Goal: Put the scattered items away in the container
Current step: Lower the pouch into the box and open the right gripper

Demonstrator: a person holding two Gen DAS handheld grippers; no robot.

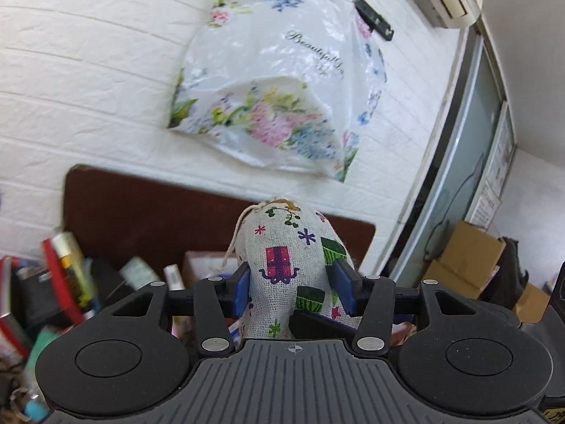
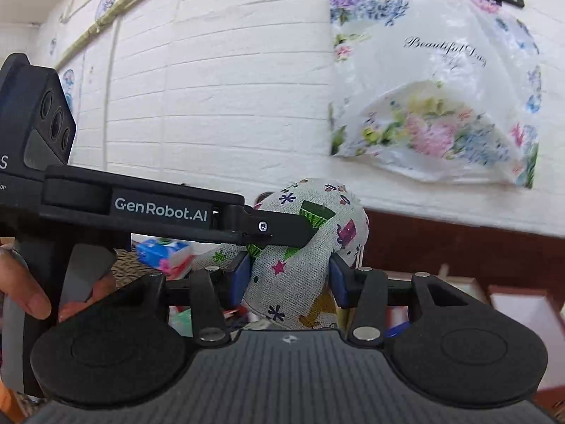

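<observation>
A stuffed white cloth pouch (image 1: 286, 265) with a drawstring and printed cacti, stars and gift boxes is held up in the air. My left gripper (image 1: 291, 288) is shut on it with its blue pads pressed into the fabric. My right gripper (image 2: 287, 277) is shut on the same pouch (image 2: 303, 258) from another side. The left gripper's black finger (image 2: 279, 228) crosses the right wrist view and presses into the pouch. The right gripper's finger tip (image 1: 317, 323) shows low in the left wrist view.
A floral plastic bag (image 1: 282, 81) hangs on the white brick wall. A dark red headboard (image 1: 152, 212) stands below. Cluttered books and boxes (image 1: 63, 282) lie at lower left, cardboard boxes (image 1: 466, 265) at right. Open boxes (image 2: 522, 314) show lower right.
</observation>
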